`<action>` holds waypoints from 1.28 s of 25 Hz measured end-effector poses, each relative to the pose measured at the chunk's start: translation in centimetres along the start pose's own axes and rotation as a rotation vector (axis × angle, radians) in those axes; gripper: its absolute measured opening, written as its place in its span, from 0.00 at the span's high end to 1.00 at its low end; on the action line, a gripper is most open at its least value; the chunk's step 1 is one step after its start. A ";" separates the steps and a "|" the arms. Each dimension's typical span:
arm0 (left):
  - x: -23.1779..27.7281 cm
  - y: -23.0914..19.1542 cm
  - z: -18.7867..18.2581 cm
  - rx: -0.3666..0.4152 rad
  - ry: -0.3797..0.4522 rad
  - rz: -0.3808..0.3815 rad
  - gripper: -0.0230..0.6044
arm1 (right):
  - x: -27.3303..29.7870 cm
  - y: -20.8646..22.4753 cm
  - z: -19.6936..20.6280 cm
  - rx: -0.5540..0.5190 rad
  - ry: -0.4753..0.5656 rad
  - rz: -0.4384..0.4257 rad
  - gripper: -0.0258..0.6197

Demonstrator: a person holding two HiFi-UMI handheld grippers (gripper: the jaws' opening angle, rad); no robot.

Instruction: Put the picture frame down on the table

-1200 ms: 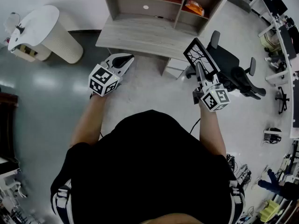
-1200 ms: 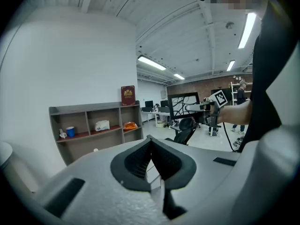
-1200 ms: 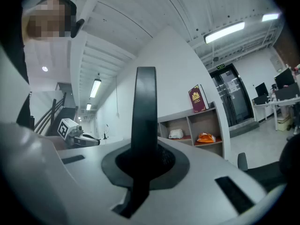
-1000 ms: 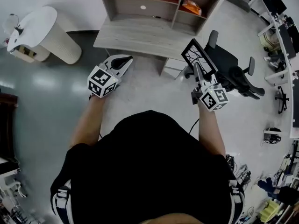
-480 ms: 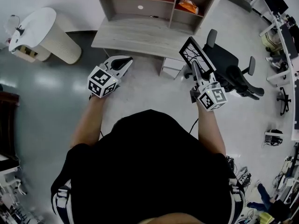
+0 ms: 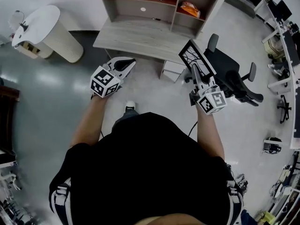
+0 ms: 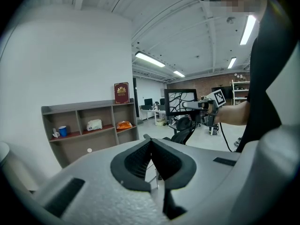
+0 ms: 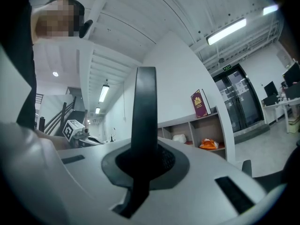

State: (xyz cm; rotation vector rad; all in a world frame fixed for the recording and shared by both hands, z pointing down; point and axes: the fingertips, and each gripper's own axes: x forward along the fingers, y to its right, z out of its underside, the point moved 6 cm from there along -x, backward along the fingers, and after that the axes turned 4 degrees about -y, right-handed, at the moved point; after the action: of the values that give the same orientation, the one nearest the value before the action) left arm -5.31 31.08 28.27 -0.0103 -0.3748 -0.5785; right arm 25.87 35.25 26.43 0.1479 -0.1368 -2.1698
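Note:
The picture frame (image 6: 197, 57), black-rimmed with a branch drawing on white, is held up in the air, tilted, in front of the office chair. My right gripper (image 6: 194, 72) is shut on its lower edge. In the right gripper view the frame (image 8: 145, 102) stands edge-on as a dark bar clamped between the jaws. The grey wooden table (image 6: 140, 39) lies ahead, below the shelf unit. My left gripper (image 6: 123, 64) is shut and empty, held over the floor just short of the table's front edge. From the left gripper view (image 7: 151, 144) the frame (image 7: 180, 101) shows off to the right.
A shelf unit (image 6: 154, 6) at the back of the table holds a blue cup, a white bundle and an orange packet. A black office chair (image 6: 232, 74) stands to the right, and a white round stand (image 6: 49, 32) to the left. A shoe (image 6: 130, 107) shows on the floor.
The person has stepped forward; a shoe now shows below the left gripper. Both grippers have drifted slightly, the frame still clamped in the right one.

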 end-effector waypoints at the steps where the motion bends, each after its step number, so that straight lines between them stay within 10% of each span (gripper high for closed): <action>1: 0.1 0.0 0.1 -0.002 0.000 0.000 0.94 | 0.0 0.0 0.1 -0.003 -0.006 0.000 0.93; 32: 1.7 -3.9 3.2 -0.034 -0.026 -0.005 0.94 | 4.4 1.8 1.7 0.038 -0.088 0.039 0.93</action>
State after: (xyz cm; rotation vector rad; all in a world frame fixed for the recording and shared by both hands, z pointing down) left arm -7.22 27.33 31.51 -0.0492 -0.3903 -0.5902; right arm 24.55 30.74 28.17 0.0710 -0.2300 -2.1361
